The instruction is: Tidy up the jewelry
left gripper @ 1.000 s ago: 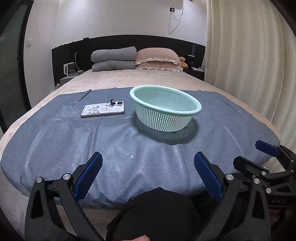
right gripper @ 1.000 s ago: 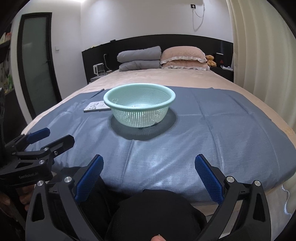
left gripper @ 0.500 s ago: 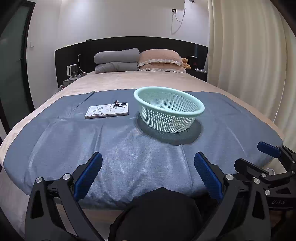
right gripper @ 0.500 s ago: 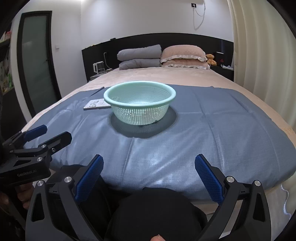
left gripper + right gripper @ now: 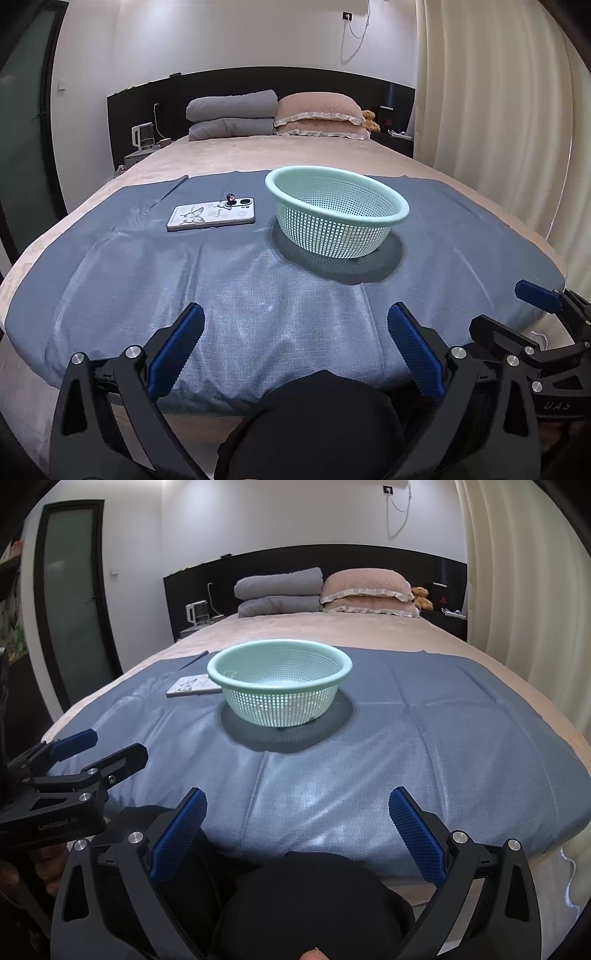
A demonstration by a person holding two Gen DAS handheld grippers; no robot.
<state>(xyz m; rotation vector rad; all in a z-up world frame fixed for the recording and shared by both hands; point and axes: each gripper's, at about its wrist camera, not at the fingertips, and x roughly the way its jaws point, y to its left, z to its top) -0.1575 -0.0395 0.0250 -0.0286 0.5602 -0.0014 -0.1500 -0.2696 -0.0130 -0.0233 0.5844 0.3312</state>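
Left hand-held gripper [image 5: 99,753] — faint "GenRobot.AI" lettering.

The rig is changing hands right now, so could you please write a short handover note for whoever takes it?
Left tongs: open, empty, held low at the near edge of the bed.
Right tongs: open, empty, alongside at the same edge.
Mint basket stands upright on the blue cloth; nothing shows inside it.
Phone lies flat on the cloth, left of the basket, with a small dark ring-like piece on its far end.
Done: nothing moved into the basket.
Left: probably pick up that piece and place it in the basket; no other jewelry is visible.
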